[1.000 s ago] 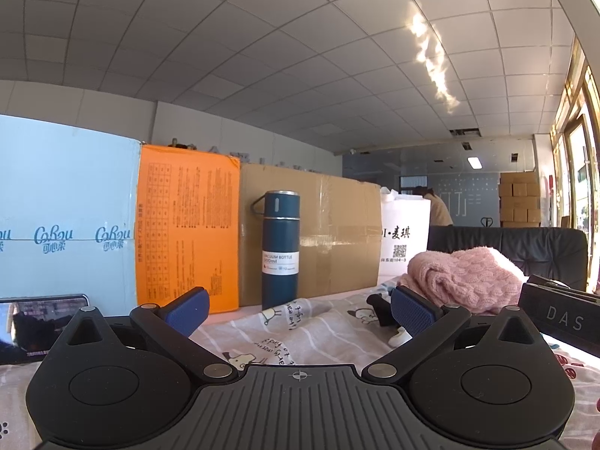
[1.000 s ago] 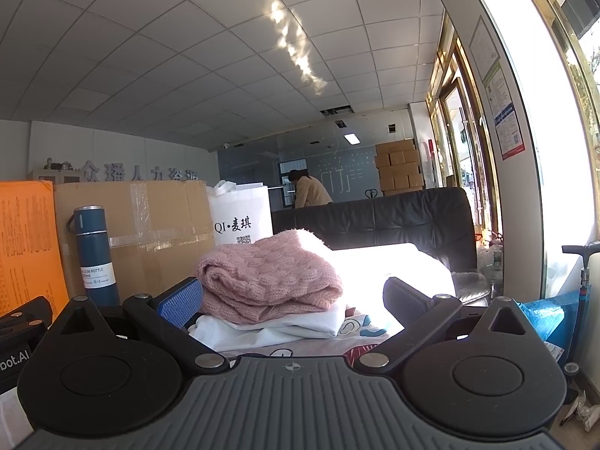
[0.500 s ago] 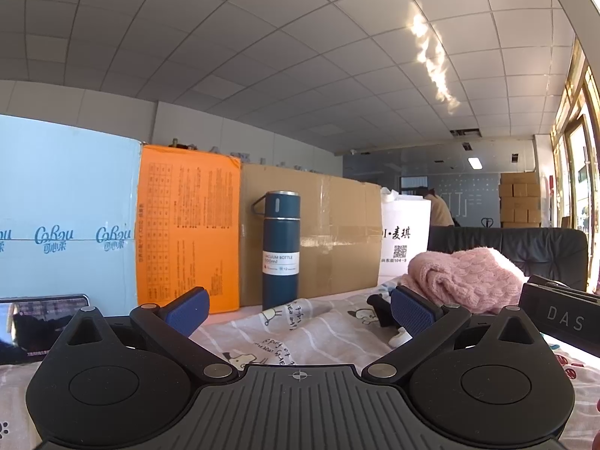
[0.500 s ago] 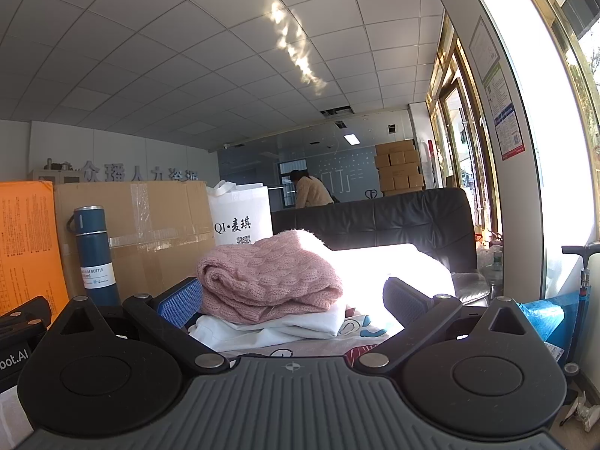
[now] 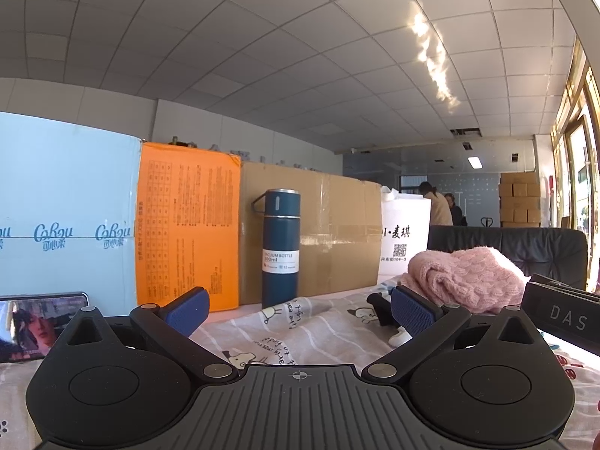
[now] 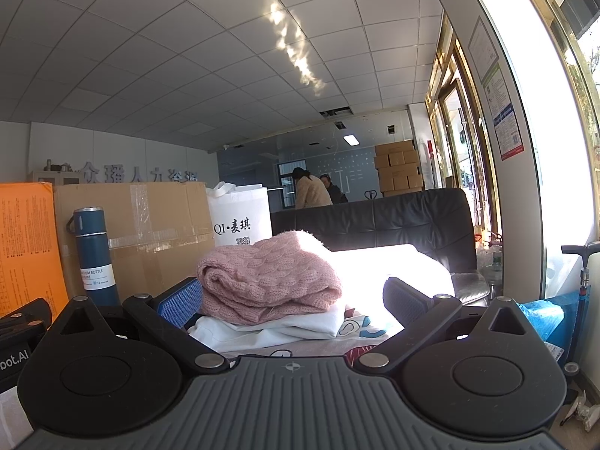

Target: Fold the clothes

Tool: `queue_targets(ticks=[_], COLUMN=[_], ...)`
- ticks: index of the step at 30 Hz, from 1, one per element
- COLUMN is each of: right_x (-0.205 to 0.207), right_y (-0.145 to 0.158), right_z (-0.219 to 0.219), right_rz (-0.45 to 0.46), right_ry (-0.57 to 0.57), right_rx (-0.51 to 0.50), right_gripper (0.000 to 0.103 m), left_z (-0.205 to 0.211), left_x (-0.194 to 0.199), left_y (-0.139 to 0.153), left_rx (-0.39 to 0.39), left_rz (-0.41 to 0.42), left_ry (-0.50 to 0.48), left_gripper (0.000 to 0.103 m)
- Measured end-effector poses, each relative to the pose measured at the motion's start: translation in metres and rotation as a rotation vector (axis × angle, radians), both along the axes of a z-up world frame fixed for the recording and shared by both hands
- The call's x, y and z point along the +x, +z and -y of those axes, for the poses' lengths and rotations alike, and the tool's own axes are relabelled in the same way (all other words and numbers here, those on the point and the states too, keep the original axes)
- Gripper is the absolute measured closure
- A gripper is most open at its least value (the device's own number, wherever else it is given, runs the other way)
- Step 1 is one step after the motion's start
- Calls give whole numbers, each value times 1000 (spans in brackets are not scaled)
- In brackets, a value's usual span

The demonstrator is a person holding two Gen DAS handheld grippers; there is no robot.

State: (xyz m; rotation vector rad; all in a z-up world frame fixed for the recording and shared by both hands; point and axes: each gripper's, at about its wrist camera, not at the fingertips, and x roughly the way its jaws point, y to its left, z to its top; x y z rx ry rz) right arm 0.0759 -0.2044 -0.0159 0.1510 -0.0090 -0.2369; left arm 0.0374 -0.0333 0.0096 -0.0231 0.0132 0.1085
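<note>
A folded pink knit sweater (image 6: 268, 281) lies on top of a folded white garment (image 6: 270, 332), on a table covered with a cartoon-print cloth (image 5: 300, 333). My right gripper (image 6: 294, 300) is open just in front of this pile, low over the table, with nothing between its blue pads. In the left wrist view the pink sweater (image 5: 465, 281) sits to the right. My left gripper (image 5: 300, 307) is open and empty, facing a dark blue vacuum bottle (image 5: 280, 247). The right gripper's black body (image 5: 558, 322) shows at the right edge.
Upright boards and boxes line the table's back: light blue (image 5: 67, 217), orange (image 5: 187, 225), brown cardboard (image 5: 330, 232), a white bag (image 5: 405, 240). A phone (image 5: 41, 322) stands at the left. A black sofa (image 6: 393, 225) is behind the pile; two people stand far off.
</note>
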Motion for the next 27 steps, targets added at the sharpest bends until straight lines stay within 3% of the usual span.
queue_targets(ticks=[27], right_x=[-1], right_y=[-1], right_z=[1], right_rz=[1], right_ry=[0], right_rx=[0], right_gripper=[0], left_z=[0], left_x=[0], left_y=[0], left_rx=[1], left_rz=[0], left_ry=[-10], left_gripper=[0])
